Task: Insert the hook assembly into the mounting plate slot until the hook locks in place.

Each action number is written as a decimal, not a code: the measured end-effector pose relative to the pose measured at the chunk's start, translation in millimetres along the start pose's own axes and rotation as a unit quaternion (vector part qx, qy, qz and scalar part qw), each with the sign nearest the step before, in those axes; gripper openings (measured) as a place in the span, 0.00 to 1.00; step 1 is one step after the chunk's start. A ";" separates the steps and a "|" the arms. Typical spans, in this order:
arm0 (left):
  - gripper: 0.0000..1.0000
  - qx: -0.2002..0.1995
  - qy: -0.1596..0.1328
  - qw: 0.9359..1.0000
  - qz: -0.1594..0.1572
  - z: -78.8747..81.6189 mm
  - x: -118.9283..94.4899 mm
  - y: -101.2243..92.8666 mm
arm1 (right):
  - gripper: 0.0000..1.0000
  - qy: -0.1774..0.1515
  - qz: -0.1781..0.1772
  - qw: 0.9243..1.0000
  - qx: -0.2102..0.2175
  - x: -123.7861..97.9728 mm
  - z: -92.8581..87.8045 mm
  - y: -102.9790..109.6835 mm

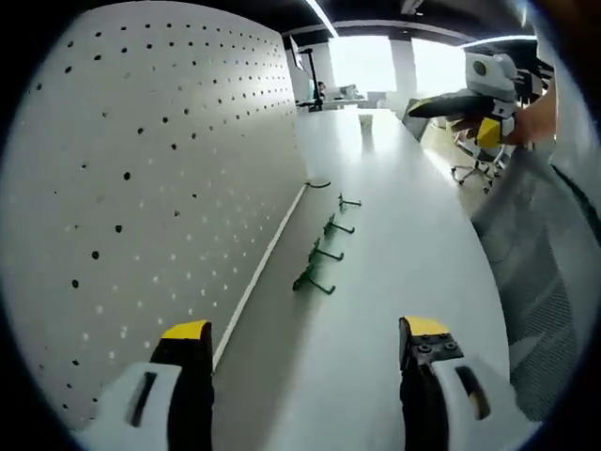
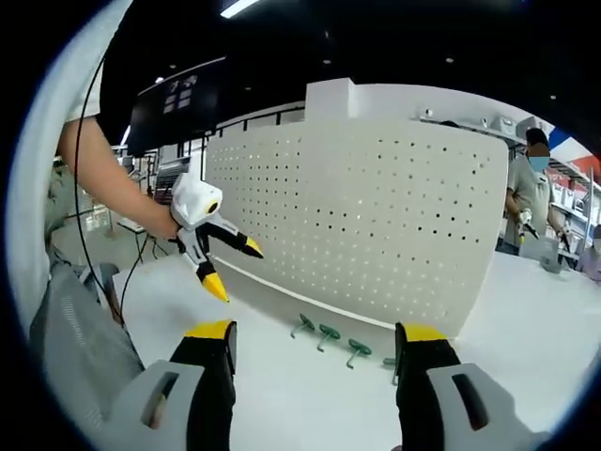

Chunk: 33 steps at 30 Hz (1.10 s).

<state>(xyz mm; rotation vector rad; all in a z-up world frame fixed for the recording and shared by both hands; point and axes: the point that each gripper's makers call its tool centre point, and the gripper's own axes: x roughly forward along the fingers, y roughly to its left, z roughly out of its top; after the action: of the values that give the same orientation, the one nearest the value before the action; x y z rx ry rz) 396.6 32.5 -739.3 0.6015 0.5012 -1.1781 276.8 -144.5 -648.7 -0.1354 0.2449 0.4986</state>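
A white pegboard mounting plate (image 1: 160, 207) stands upright along the table's left side; in the right gripper view the pegboard (image 2: 376, 216) faces me. Several green hooks (image 1: 326, 252) lie in a row on the white table at its foot, and the hooks (image 2: 329, 332) show just beyond my right jaws. My left gripper (image 1: 305, 343) is open and empty, short of the nearest hook. A hand holds that left gripper (image 2: 235, 270) in the air left of the board. My right gripper (image 2: 316, 338) is open and empty. The right gripper (image 1: 460, 117) hovers far right above the table.
A grey mesh chair back (image 1: 540, 282) stands along the table's right edge, and the chair (image 2: 84, 348) shows beside a person's arm. A dark monitor (image 2: 178, 103) hangs behind the board. Another person (image 2: 531, 188) stands at far right. The white table (image 1: 404, 244) stretches ahead.
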 end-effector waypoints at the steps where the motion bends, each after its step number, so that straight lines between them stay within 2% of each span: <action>1: 0.84 0.001 0.003 1.000 -0.004 0.5 4.1 1.2 | 0.67 -0.001 -0.001 1.000 0.002 0.3 0.1 -0.5; 3: 0.85 0.006 0.003 1.000 -0.011 2.7 9.4 2.5 | 0.68 -0.002 -0.001 1.000 0.001 1.0 1.4 -1.1; 7: 0.84 0.043 0.018 0.998 -0.031 2.3 18.0 0.7 | 0.68 -0.004 -0.002 1.000 0.002 2.5 3.6 -2.1; 12: 0.83 0.059 0.029 0.996 -0.053 2.4 25.5 -3.3 | 0.68 -0.007 -0.002 1.000 0.003 4.4 6.3 -2.2; 18: 0.83 0.089 0.053 0.991 -0.082 -4.3 33.1 -9.8 | 0.68 -0.011 -0.002 1.000 0.004 6.3 9.0 -2.2; 26: 0.82 0.111 0.072 0.986 -0.099 -6.1 43.1 -9.7 | 0.68 -0.011 0.000 1.000 0.003 5.8 8.9 -1.0; 30: 0.82 0.126 0.082 0.983 -0.109 -6.5 49.7 -9.3 | 0.68 -0.010 0.001 1.000 0.003 5.6 8.6 -0.2; 33: 0.82 0.158 0.093 0.977 -0.111 -7.9 54.6 -5.4 | 0.68 -0.011 -0.001 1.000 0.005 5.5 7.6 -0.2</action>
<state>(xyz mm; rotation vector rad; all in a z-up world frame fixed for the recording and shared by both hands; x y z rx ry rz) 407.9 -1.6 -781.5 0.9554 0.5543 -1.4357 283.1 -140.8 -642.8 -0.1209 0.2261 0.4970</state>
